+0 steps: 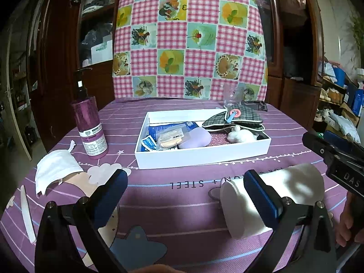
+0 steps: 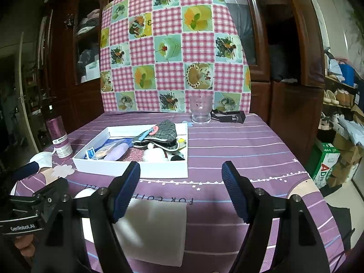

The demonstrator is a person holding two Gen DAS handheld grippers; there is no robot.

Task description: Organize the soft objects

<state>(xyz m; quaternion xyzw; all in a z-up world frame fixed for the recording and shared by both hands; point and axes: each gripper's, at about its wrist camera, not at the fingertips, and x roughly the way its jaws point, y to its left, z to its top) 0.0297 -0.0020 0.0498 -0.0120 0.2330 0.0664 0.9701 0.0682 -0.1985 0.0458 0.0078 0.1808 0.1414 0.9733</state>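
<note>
Hovering with both tools spread and empty above the purple surface [image 1: 182,195], before the next soft thing is picked.

Most soft items already lie in the white box [image 1: 204,153]: the checked pouch [image 1: 232,119], the lilac pad [image 1: 196,137] and the white plush [image 1: 242,134], gathered there to keep them together. The white roll [image 1: 273,195] lies on its side outside the box, just beside the right finger of the left tool [image 1: 184,195], probably the next target. The right tool [image 2: 180,190] waits open near it. The white cloth bag [image 1: 56,170] rests apart, beside the pink bottle [image 1: 91,127].
</note>
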